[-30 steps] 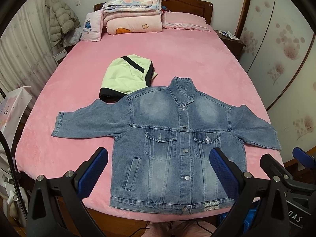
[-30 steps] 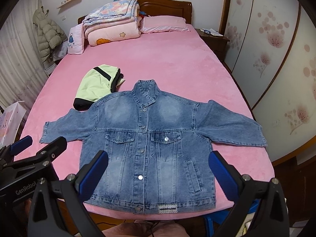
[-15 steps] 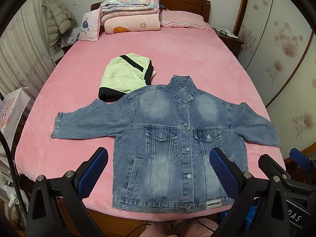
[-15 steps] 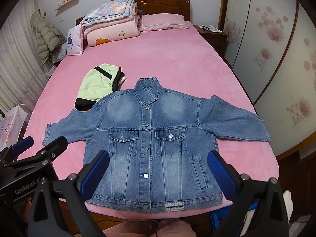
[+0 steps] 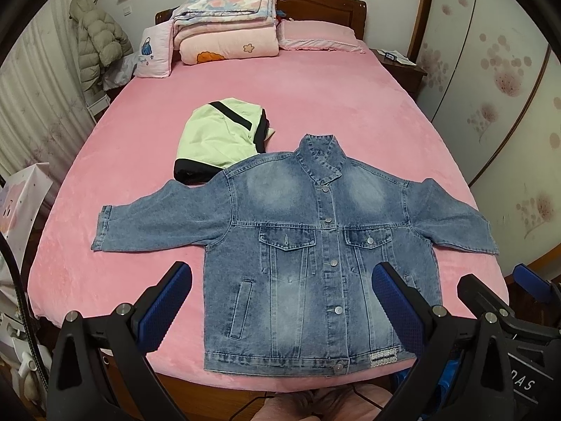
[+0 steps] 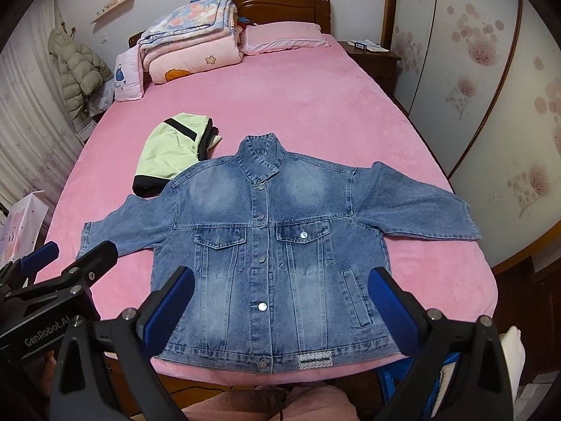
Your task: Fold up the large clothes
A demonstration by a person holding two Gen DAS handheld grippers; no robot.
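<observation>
Denim jacket [image 5: 308, 245] is lying front-up and buttoned on the pink bed [image 5: 315, 105], collar pointing toward the headboard and hem sitting along the near edge. Both sleeves are spreading outward to the sides, which is leaving every fold line exposed and reachable from the foot of the bed. The left claw [image 5: 280, 301] is hovering above the lower left part of the jacket with its jaws standing wide apart and gripping nothing. The right claw [image 6: 280, 301] is hovering over the lower right part, likewise spread wide and carrying nothing. Neither claw is touching the denim. A folded green garment [image 5: 221, 137] is resting just beyond the jacket's left shoulder, its near edge tucked under the denim there; it appears to be set aside. Folding is judged not yet begun. The sleeves are probably the first parts to bring inward.
</observation>
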